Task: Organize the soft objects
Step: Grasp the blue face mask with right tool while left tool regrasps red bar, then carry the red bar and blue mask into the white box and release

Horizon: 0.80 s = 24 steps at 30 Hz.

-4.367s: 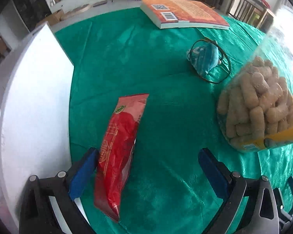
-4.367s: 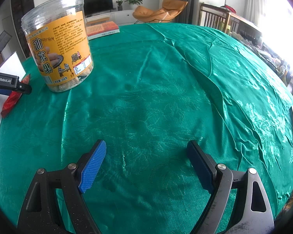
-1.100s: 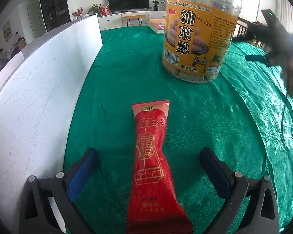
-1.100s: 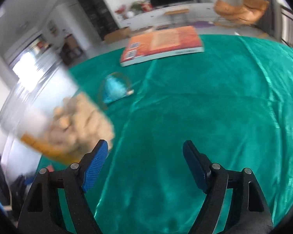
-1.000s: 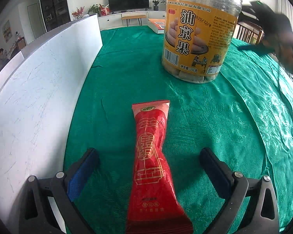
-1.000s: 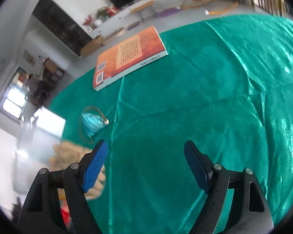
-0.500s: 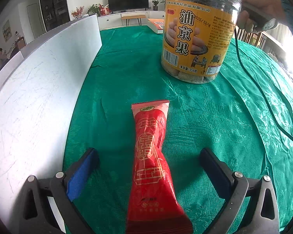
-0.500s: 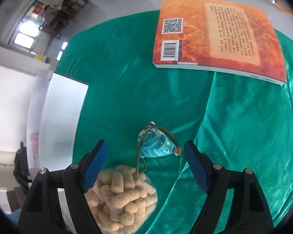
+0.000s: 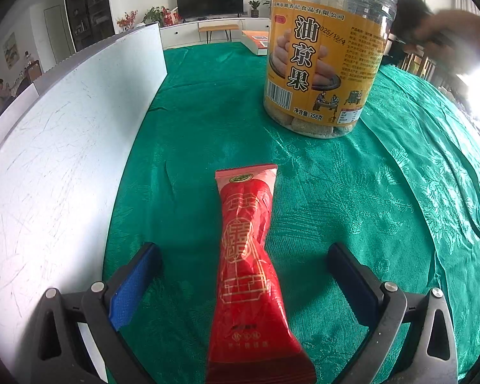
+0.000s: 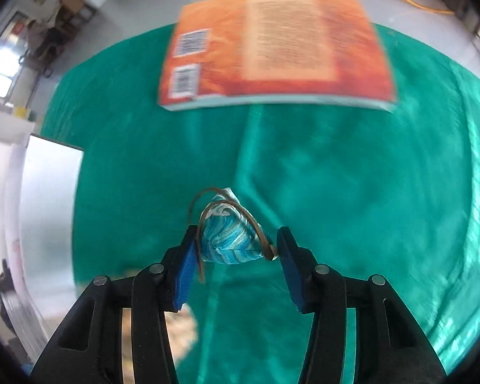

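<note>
On our far left in the left wrist view stands a scratched white flat board [image 9: 57,172], upright along the edge of the desk covered in a shiny green patterned cloth [image 9: 352,198]. The left gripper [image 9: 243,275] is spread wide, its blue-padded fingers on either side of the long red foil snack packet with gold print [image 9: 248,256] without touching it. The packet lies flat on the cloth with its long axis running straight away from us, its sealed pale end pointing toward the clear plastic jar with a yellow label and fried pastry sticks inside [image 9: 323,54]. The jar stands upright, well beyond the packet and a little to the right. At the right edge a blurred hand shows behind the jar.

In the right wrist view, which is motion-blurred, the same white board [image 10: 48,198] sits at the left. The right gripper [image 10: 236,252] has its fingers partly closed around the small blue-and-white swirl-patterned fabric pouch with a thin brown cord loop [image 10: 230,236]; the left pad looks to touch the cord, while a sliver of gap shows at the right pad, so we cannot tell whether it is pinching yet. The pouch rests on the cloth, its pointed tip aimed away from us toward the orange paperback book lying flat [image 10: 278,48] at the far side of the desk.
</note>
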Motion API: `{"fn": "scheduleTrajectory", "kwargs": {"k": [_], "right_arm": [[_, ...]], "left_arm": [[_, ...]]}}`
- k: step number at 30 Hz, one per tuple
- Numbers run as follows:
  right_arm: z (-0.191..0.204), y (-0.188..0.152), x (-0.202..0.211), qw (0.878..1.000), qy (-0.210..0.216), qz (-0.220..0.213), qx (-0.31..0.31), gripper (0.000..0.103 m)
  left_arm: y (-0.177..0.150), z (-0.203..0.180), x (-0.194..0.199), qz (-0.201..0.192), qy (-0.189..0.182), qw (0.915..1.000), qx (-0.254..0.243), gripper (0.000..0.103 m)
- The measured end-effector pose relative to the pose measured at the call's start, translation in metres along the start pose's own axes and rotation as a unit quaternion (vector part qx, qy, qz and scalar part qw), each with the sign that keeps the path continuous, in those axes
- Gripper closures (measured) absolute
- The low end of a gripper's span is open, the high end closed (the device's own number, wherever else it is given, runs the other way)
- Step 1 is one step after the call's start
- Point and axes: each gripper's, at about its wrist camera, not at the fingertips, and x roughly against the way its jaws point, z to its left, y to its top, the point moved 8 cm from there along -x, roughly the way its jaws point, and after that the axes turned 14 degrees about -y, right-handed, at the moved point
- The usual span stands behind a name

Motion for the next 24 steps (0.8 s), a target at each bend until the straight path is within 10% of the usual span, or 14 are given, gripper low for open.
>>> {"fn": "scheduleTrajectory", "kwargs": {"k": [6, 13, 16, 17, 18, 24], "right_arm": [[-0.056, -0.076, -0.002, 0.997, -0.061, -0.015, -0.034, 0.051], [-0.078, -0.097, 0.019, 0.991, -0.036, -0.089, -0.097, 0.030], [-0.072, -0.096, 0.029, 0.989, -0.079, -0.111, -0.047, 0.035], [-0.077, -0.093, 0.025, 0.988, -0.111, -0.103, -0.037, 0.057], [-0.080, -0.094, 0.023, 0.987, -0.119, -0.102, -0.048, 0.062], [-0.091, -0.102, 0.076, 0.976, -0.085, -0.159, -0.120, 0.062]], "left_arm": [[-0.001, -0.002, -0.001, 0.018, -0.011, 0.9998, -0.003, 0.000], [0.002, 0.001, 0.001, 0.047, -0.029, 0.9977, 0.039, 0.005], [0.009, -0.002, 0.001, 0.034, -0.007, 0.9994, 0.009, 0.038], [0.013, -0.001, 0.003, 0.028, 0.001, 0.9996, 0.004, 0.074], [0.016, 0.000, 0.003, 0.030, -0.002, 0.9995, 0.007, 0.083], [0.061, -0.002, 0.047, -0.059, -0.100, 0.9885, 0.097, 0.085]]}}
